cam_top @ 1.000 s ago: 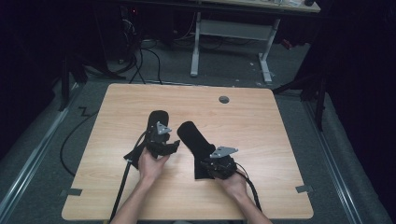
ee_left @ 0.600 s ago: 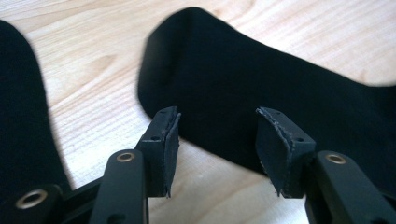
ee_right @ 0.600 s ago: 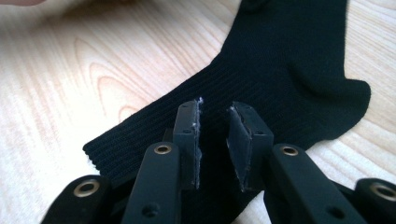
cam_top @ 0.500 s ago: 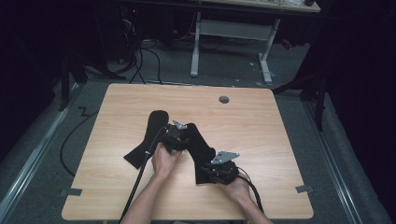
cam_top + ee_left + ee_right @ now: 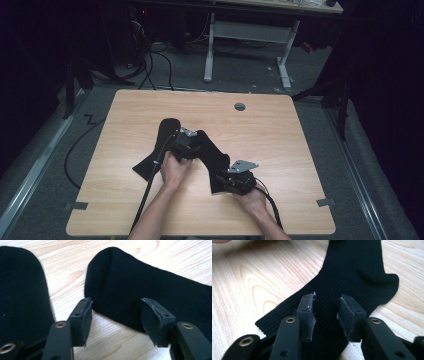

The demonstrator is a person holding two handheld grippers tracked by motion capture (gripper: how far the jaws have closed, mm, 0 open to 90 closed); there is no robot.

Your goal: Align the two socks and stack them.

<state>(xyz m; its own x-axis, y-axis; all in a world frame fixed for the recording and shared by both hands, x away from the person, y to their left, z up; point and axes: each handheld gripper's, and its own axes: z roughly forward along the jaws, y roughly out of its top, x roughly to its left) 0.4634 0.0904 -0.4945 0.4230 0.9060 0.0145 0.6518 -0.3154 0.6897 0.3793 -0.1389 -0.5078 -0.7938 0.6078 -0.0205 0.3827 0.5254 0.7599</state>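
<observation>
Socks, two black ones (image 5: pixel 155 150) (image 5: pixel 215 152), lie on one table (image 5: pixel 280 130); both grippers (image 5: pixel 115 312) (image 5: pixel 325 312) hover, jaws apart.

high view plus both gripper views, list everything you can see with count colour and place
socks: 2, black, flat mid-table; left sock beside right sock
table: 1, light wood, centre, with a grey round plug near its far edge
tape marks: 2, grey, front corners and
desk frame: 1, white, on the floor behind
cables: several, black, on the floor at back left
left gripper: 1, black, open at right sock's toe
right gripper: 1, black, open over right sock's cuff end
hands: 2, at front edge
</observation>
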